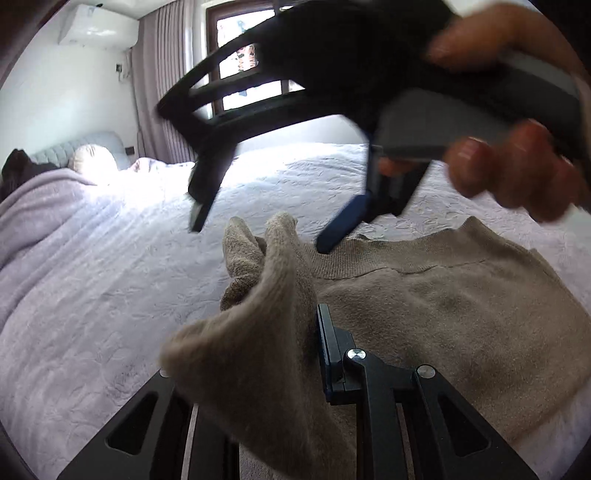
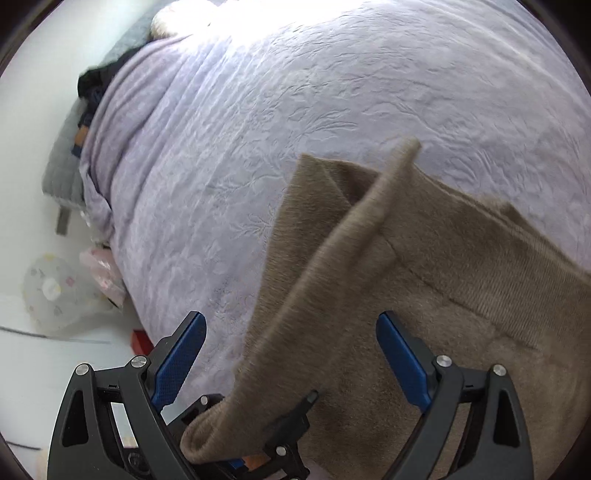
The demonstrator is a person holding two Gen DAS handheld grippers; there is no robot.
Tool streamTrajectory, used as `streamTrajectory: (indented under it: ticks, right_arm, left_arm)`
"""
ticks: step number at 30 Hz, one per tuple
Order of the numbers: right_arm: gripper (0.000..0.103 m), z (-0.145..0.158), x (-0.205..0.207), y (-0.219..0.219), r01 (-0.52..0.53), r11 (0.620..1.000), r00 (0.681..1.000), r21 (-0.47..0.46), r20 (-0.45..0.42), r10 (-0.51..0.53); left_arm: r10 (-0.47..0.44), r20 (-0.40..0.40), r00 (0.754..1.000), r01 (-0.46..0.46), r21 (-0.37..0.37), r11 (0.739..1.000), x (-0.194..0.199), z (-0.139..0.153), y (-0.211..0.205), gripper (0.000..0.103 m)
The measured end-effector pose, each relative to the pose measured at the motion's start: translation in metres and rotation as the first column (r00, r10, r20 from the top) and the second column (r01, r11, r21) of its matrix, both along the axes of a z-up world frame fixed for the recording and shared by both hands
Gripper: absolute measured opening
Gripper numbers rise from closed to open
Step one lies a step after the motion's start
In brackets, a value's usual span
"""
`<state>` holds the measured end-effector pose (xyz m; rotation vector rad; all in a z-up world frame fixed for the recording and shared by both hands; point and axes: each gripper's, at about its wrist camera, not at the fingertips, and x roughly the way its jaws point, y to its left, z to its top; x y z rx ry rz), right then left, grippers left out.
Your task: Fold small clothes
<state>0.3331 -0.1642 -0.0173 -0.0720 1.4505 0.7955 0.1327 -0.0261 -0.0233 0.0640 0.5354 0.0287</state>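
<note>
Nearest the left wrist camera, the left claw [image 1: 295, 354] is pinched on a sleeve [image 1: 258, 332] of the tan knit sweater [image 1: 443, 314], lifting it off the garment's body. The sweater lies spread on the lilac quilted bedspread [image 1: 110, 277]. Above it, the right claw [image 1: 258, 236] hangs with fingers spread wide, gripping nothing, a hand [image 1: 517, 173] around its handle. Farther back are a pillow [image 1: 94, 157], curtains [image 1: 162, 74] and a window [image 1: 243, 62].

A lilac bedspread [image 1: 92, 295], an air conditioner [image 1: 99, 31], curtains [image 1: 162, 74] and a window [image 1: 240, 55].
</note>
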Motion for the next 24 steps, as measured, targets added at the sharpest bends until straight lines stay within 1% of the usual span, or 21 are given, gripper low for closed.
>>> streamTrajectory:
  ticks: [4, 7, 8, 9, 10, 11, 12, 15, 19, 22, 24]
  right_arm:
    - [0.095, -0.005, -0.001, 0.034, -0.096, 0.985, 0.994, -0.141, 0.029, 0.101]
    - [0.095, -0.016, -0.002, 0.049, -0.150, 0.963, 0.987, -0.224, 0.027, 0.160]
    - [0.095, -0.022, -0.003, 0.053, -0.167, 0.950, 0.984, -0.265, 0.018, 0.178]
    - [0.092, -0.028, -0.002, 0.052, -0.173, 0.940, 0.983, -0.294, 0.011, 0.184]
    - [0.082, -0.033, -0.002, 0.051, -0.173, 0.933, 0.983, -0.316, 0.006, 0.184]
    - [0.032, -0.035, -0.001, 0.048, -0.154, 0.924, 0.984, -0.349, 0.029, 0.175]
    - [0.019, -0.034, 0.000, 0.044, -0.125, 0.922, 0.986, -0.366, 0.059, 0.157]
    - [0.018, -0.018, -0.003, 0.023, -0.087, 0.955, 0.987, -0.285, 0.108, 0.122]
    - [0.018, 0.021, -0.010, -0.023, -0.010, 0.989, 0.981, -0.148, 0.191, 0.038]
    - [0.018, 0.050, -0.018, -0.063, 0.033, 0.998, 0.968, -0.058, 0.252, -0.018]
    - [0.018, 0.071, -0.027, -0.101, 0.078, 0.997, 0.956, 0.011, 0.283, -0.078]
  left_arm:
    - [-0.024, 0.036, 0.999, 0.023, 0.047, 0.999, -0.008, 0.003, -0.012, 0.021]
    - [-0.038, 0.043, 0.998, 0.035, 0.057, 0.998, -0.012, 0.004, -0.014, 0.021]
    - [-0.040, 0.042, 0.998, 0.038, 0.060, 0.998, -0.012, 0.003, -0.014, 0.021]
    - [-0.043, 0.041, 0.998, 0.041, 0.059, 0.997, -0.011, 0.003, -0.016, 0.021]
    - [-0.045, 0.040, 0.998, 0.042, 0.058, 0.997, -0.013, 0.004, -0.019, 0.021]
    - [-0.044, 0.035, 0.998, 0.042, 0.058, 0.997, -0.017, 0.006, -0.017, 0.021]
    - [-0.047, 0.031, 0.998, 0.045, 0.054, 0.997, -0.016, 0.007, -0.016, 0.021]
    - [-0.069, 0.051, 0.996, 0.066, 0.066, 0.996, -0.027, 0.017, -0.018, 0.021]
    - [-0.115, 0.074, 0.991, 0.110, 0.071, 0.991, -0.036, 0.036, -0.036, 0.021]
    - [-0.171, 0.096, 0.981, 0.165, 0.068, 0.984, -0.044, 0.056, -0.062, 0.021]
    - [-0.213, 0.103, 0.972, 0.206, 0.070, 0.976, -0.045, 0.068, -0.078, 0.021]
